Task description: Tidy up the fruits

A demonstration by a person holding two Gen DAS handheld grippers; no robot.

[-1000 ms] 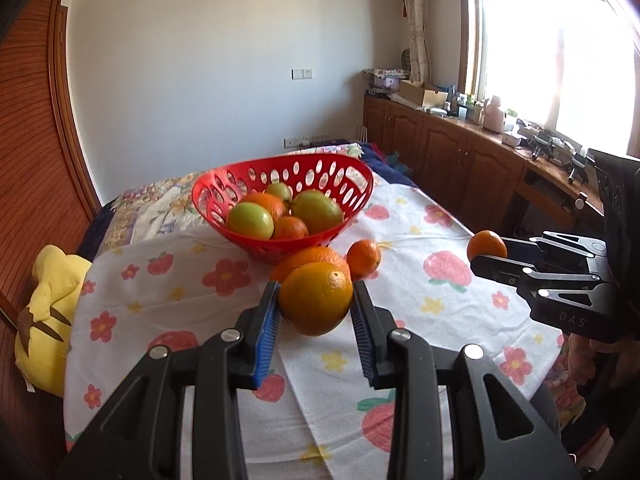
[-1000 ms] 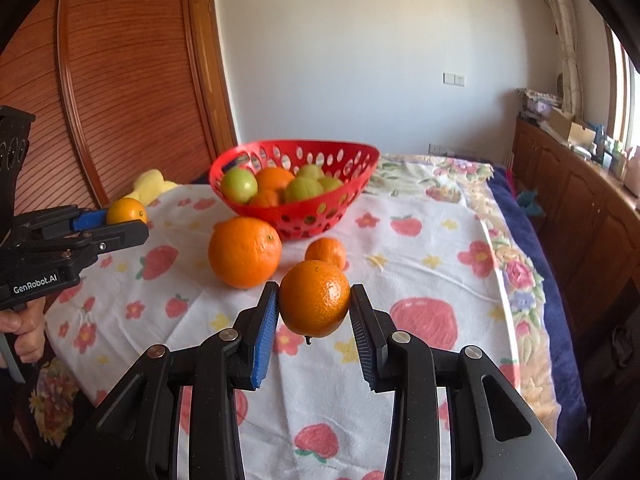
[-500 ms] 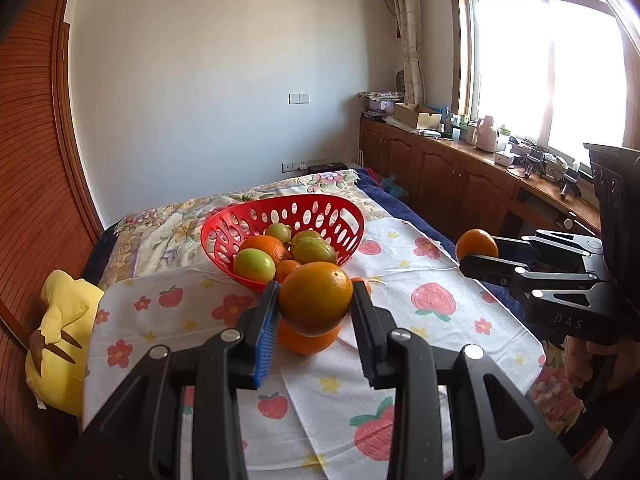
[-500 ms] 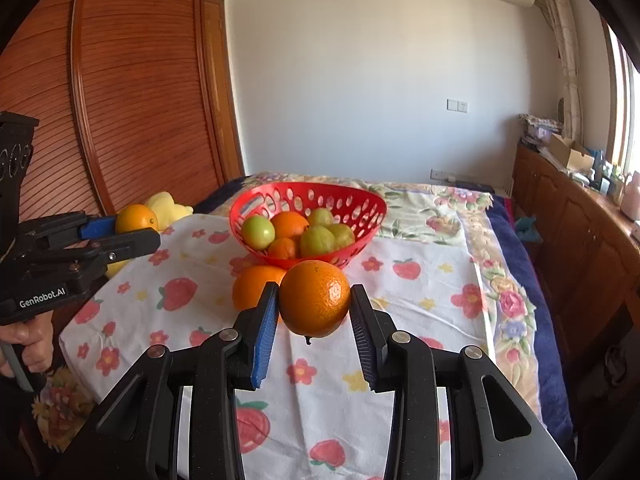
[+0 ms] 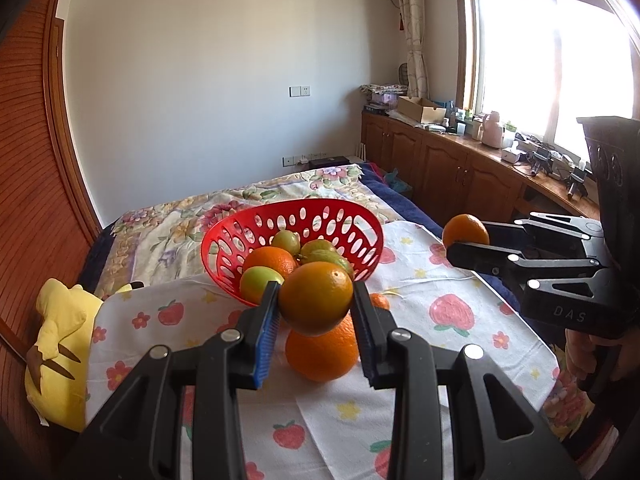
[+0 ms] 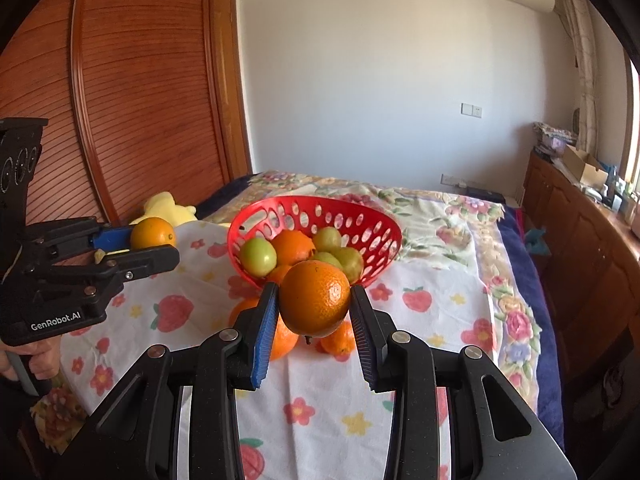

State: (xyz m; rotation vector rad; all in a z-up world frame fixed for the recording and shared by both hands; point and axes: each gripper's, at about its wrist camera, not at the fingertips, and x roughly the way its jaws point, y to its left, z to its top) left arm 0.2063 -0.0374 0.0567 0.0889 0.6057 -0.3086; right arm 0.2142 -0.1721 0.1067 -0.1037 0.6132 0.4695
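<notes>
Two oranges are in the air, one clamped in each pair of tongs: the left tongs (image 5: 316,312) grip a greenish orange (image 5: 316,298), the right tongs (image 6: 314,310) a brighter orange (image 6: 315,298). Just beyond and below the tips, a large orange (image 5: 322,354) and a small mandarin (image 6: 339,340) lie on the strawberry-print cloth (image 6: 420,320) covering the bed. Straight ahead of both, slightly further, sits the red basket (image 6: 360,216) of fruit, seemingly equally near each hand; the drop lies forward over its near rim.
</notes>
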